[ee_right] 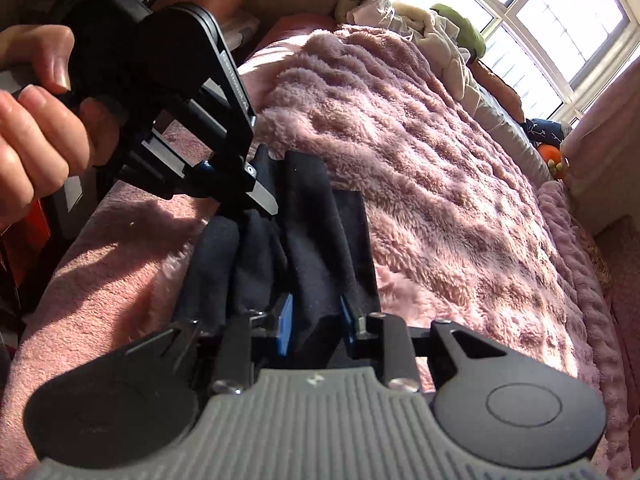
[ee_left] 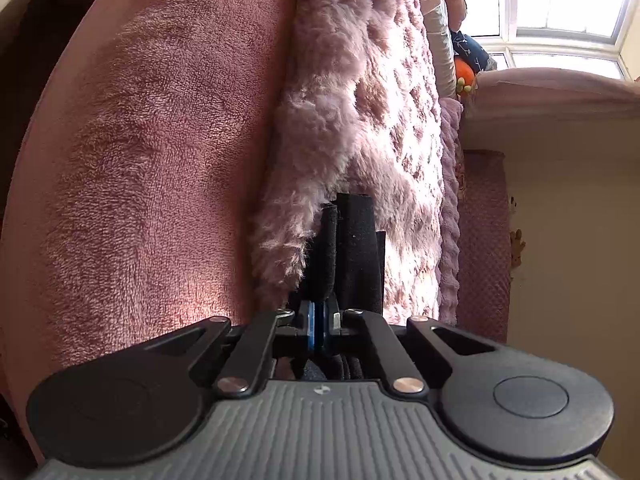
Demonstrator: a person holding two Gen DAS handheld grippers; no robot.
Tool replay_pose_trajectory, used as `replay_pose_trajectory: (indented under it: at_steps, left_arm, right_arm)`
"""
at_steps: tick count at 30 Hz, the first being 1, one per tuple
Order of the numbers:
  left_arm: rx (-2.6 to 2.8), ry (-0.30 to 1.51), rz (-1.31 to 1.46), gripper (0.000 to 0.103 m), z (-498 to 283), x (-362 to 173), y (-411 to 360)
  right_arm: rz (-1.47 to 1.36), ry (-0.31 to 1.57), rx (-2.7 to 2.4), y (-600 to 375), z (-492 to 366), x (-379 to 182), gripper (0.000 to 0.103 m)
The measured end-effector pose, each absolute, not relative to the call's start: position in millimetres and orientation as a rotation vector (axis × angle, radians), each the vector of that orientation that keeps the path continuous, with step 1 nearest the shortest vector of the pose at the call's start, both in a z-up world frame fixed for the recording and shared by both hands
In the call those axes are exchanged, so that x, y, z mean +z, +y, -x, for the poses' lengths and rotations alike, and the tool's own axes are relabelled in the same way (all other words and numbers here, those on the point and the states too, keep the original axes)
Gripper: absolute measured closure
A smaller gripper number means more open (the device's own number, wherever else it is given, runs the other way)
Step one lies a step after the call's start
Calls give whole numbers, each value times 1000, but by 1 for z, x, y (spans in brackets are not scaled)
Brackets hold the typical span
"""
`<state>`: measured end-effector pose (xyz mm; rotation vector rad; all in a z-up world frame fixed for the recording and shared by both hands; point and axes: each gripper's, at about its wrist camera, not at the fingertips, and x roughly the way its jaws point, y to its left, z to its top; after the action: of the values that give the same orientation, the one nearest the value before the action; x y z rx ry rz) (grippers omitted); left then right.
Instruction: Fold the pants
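The dark pants (ee_right: 280,248) are lying bunched in folds on the fluffy pink blanket (ee_right: 440,184) of the bed, near its edge. The left gripper (ee_right: 256,196) is pinching the far end of the pants with its jaws fully closed on the cloth. The right gripper (ee_right: 316,324) is sitting at the near end, its jaws partly open with a thick fold between the blue pads; I cannot tell if they are pressing it. I judge a fold is being made; next, both ends need lifting together. No containers are visible.
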<state>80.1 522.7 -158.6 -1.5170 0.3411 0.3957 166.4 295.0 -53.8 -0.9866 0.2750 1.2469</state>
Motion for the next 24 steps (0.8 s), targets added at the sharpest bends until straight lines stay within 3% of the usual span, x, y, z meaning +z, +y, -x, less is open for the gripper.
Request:
replay_pose_trajectory:
  at_steps: [2,12,15,19,20,21,22,24]
  left_arm:
    - [385,341,1535,101,-81,-160,524]
    - [305,339,1578,101,-63,-163,543]
    - [340,344,1561,100,-69,-166,540]
    - [374,375,1496,99,-75,-157,536]
    - [373,375,1496,99,-75,-157,536]
    - [370,373,1506,99,-75,-158,536]
    - [365,372,1515,99,-75,-159,536]
    - [362,374,1522,98,-74,-160,537]
  right_arm:
    - [979,250,1223,298,-169,-54,103]
    - [202,834,1180,284,-293,-32,103]
    - [183,944,1143,294,-305,-46,103]
    - [122,971,1134,299,-307,-51,95]
    - [108,964,1165,302,-308,-50,89]
    - [141,944,1197,308,-306,-47,65]
    - [195,898,1225,316,-300,-45,59]
    - [326,779,1296,330,-284,-39,61]
